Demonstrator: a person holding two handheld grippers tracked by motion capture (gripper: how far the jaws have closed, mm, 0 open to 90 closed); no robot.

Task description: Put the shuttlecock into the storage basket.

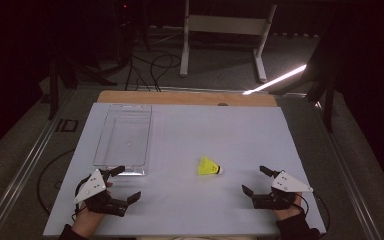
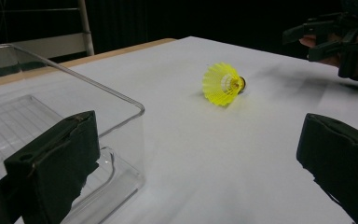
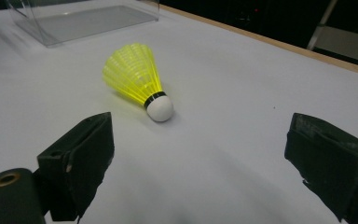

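Note:
A yellow shuttlecock [image 1: 209, 166] with a white cork tip lies on its side on the white table [image 1: 190, 135], between the two hands. In the left gripper view the shuttlecock [image 2: 223, 84] lies some way ahead; in the right gripper view the shuttlecock [image 3: 139, 80] lies close, cork toward the camera. My left gripper [image 1: 128, 184] rests at the near left, open and holding nothing, just in front of a clear plastic box [image 1: 124, 135]. My right gripper [image 1: 254, 180] rests at the near right, open and holding nothing, a short way right of the shuttlecock.
The clear box [image 2: 51, 116] stands with nothing in it at the left of the table; its near corner is beside my left jaw. A wooden strip [image 1: 185, 97] edges the far side. Beyond the table, on the dark floor, are cables and a white frame [image 1: 225, 30].

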